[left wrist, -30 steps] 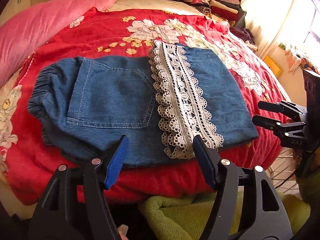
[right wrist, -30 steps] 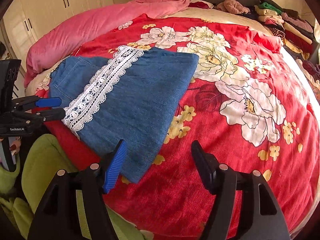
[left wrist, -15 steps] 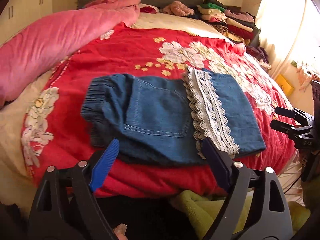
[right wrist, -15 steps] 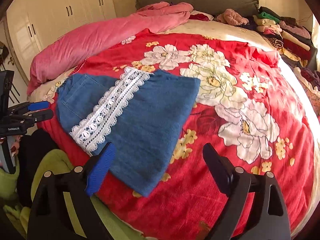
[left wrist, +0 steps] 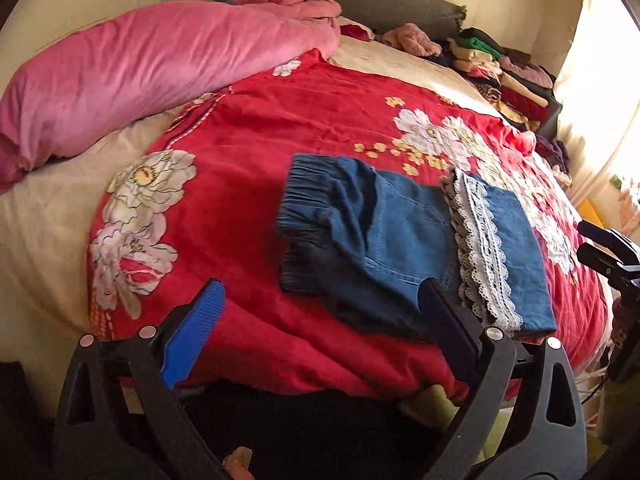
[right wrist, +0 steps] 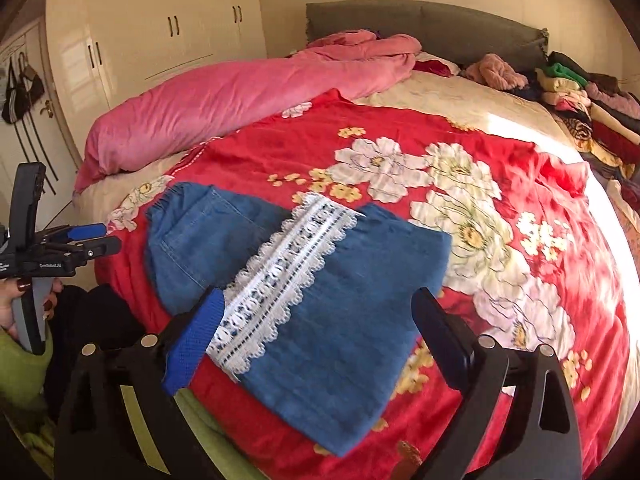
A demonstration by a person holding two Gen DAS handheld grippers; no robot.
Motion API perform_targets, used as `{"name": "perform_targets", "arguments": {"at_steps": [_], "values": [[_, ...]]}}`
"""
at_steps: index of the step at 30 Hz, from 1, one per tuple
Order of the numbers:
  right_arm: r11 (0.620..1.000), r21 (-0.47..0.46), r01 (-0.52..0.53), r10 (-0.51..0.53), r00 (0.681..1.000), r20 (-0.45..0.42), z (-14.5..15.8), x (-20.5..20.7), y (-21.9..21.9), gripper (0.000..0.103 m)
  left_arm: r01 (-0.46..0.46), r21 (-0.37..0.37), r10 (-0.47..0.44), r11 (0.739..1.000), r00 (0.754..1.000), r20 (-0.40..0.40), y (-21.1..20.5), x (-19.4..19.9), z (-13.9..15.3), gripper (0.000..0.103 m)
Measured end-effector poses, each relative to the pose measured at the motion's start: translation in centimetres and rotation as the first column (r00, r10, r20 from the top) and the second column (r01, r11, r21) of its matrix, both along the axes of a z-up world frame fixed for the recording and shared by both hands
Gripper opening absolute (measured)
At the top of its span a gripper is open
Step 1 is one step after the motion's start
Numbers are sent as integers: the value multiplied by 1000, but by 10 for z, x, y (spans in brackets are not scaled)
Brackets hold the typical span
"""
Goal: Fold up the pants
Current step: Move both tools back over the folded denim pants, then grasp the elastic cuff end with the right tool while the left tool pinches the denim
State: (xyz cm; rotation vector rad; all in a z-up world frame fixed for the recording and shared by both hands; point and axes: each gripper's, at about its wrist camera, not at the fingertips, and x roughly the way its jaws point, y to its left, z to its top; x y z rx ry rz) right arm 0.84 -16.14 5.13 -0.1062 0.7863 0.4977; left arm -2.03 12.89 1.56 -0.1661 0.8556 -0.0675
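The denim pants lie folded flat on the red floral blanket that covers the bed, close to its near edge; a white lace band runs across the folded bundle, with the gathered elastic waistband at the 9 o'clock end in the left wrist view and a plain denim panel at the 3 o'clock end. The left gripper hangs above the near edge of the bed with its jaws spread wide, the blue pad at about 7 o'clock and the dark pad at about 5 o'clock in its own view; nothing sits between them and neither pad can be seen pressing the cloth, though the dark one overlaps the near hem of the pants in the picture. The right gripper is likewise wide apart and holds nothing, framing the lace band and the denim panel of the pants from above. In the right wrist view the left gripper shows at 9 o'clock, off the bed's side, gripped by a hand with dark nails. A rolled pink quilt lies along the far left of the bed toward 11 o'clock, and a stack of folded clothes sits at about 1 o'clock by the grey headboard.
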Motion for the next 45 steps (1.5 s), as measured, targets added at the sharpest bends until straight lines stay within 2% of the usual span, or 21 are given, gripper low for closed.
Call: {"name": "perform_targets", "arguments": {"at_steps": [5, 11, 13, 17, 22, 25, 29, 40, 45], "values": [[997, 27, -70, 71, 997, -30, 0, 17, 27, 94, -27, -17, 26, 1000, 1000, -16, 13, 2, -7, 91], [986, 3, -166, 166, 986, -8, 9, 40, 69, 96, -50, -49, 48, 998, 998, -38, 20, 5, -17, 90], [981, 10, -195, 196, 981, -10, 12, 49, 79, 96, -44, -69, 42, 997, 998, -38, 20, 7, -18, 82], [970, 28, -241, 242, 969, -39, 14, 72, 102, 96, -26, -109, 22, 994, 999, -43, 15, 13, -22, 73], [946, -3, -325, 324, 943, -81, 8, 95, 140, 96, -23, -102, 13, 995, 995, -104, 8, 27, -38, 58], [930, -18, -367, 363, 925, -115, -2, 106, 164, 96, -22, -85, 11, 996, 991, -130, 7, 32, -49, 54], [910, -28, -413, 402, 899, -176, -20, 121, 193, 96, -8, -72, -1, 997, 992, -126, 6, 31, -54, 52], [865, -48, -499, 468, 840, -275, -59, 143, 247, 94, 3, -108, -15, 994, 994, -112, 10, 28, -56, 52], [855, -6, -519, 490, 811, -320, -74, 149, 252, 80, 14, -139, -28, 990, 994, -103, 13, 26, -55, 52]]}}
